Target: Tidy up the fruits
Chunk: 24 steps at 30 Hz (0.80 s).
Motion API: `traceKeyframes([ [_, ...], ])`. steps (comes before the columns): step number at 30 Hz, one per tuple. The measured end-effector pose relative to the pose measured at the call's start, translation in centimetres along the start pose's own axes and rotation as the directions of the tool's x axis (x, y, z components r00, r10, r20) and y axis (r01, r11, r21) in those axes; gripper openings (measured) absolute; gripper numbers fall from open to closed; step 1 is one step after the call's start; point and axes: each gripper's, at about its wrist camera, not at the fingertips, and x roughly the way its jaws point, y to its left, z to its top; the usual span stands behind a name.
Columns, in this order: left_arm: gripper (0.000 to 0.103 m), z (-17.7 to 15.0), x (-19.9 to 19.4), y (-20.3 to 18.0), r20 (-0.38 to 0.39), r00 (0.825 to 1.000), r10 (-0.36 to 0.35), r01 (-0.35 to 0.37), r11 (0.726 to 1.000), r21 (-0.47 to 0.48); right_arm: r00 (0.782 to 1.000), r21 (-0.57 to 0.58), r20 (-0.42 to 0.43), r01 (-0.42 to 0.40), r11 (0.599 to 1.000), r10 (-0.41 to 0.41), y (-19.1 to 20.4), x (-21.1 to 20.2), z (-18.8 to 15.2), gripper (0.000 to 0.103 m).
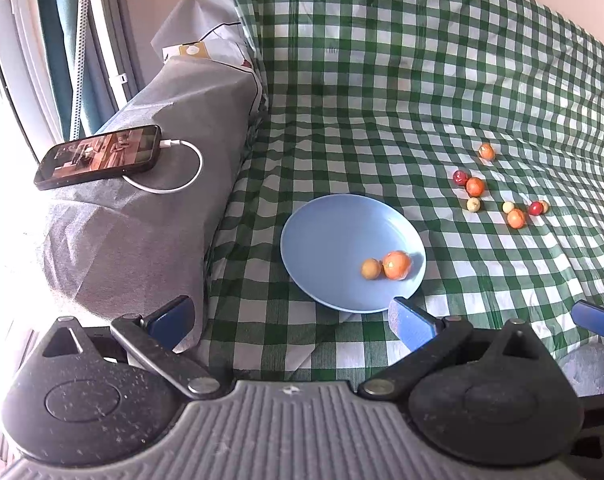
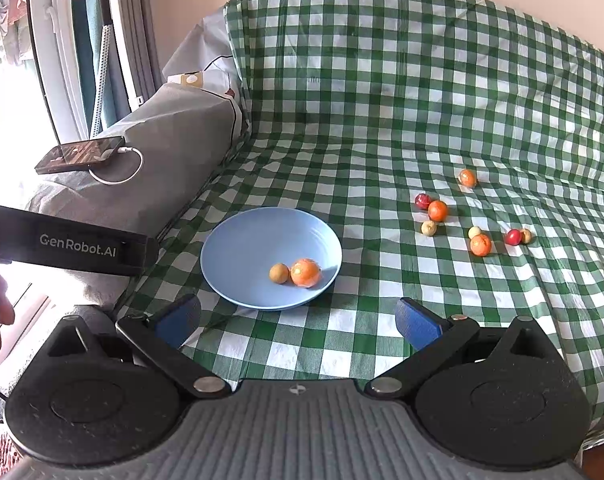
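both grippers, left (image 1: 291,320) and right (image 2: 297,320), spread wide and holding nothing, orange (image 2: 305,273) in plate (image 2: 237,248), more fruit (image 2: 438,211) loose on cloth (image 2: 382,120)

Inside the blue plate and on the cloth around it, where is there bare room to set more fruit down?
The blue plate is bare across its left and far parts; an orange and a brownish fruit sit near-right. Cloth between plate and scattered fruits is free. That right-hand cluster is crowded.

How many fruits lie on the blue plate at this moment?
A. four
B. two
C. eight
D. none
B: the blue plate holds only a large orange fruit and a small brownish fruit side by side; the other fruits lie on the checked cloth to the right.
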Motion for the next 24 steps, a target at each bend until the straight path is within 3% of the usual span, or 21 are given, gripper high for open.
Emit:
traceKeyframes([
  [8,0.103,0.3,1.0,-0.1,-0.025,1.000,0.008,-0.007,1.000,0.009,1.000,0.022,-0.007,-0.014,1.000,0.014,-0.5,0.9,0.1,0.102],
  [14,0.103,1.0,2.7,-1.6,-0.071,0.997,0.001,0.002,0.999,0.034,1.000,0.096,-0.023,0.013,0.995,-0.011,-3.0,2.1,-0.2,0.102],
  [20,0.103,3.4,5.5,-5.0,-0.103,0.994,-0.045,0.049,0.998,0.038,0.993,0.182,-0.016,0.114,0.977,-0.113,-8.3,3.8,-0.3,0.102],
  [24,0.103,5.7,8.3,-8.8,-0.109,0.990,-0.086,0.093,0.994,0.059,0.970,0.241,-0.013,0.240,0.940,-0.244,-13.7,5.4,-0.2,0.102],
])
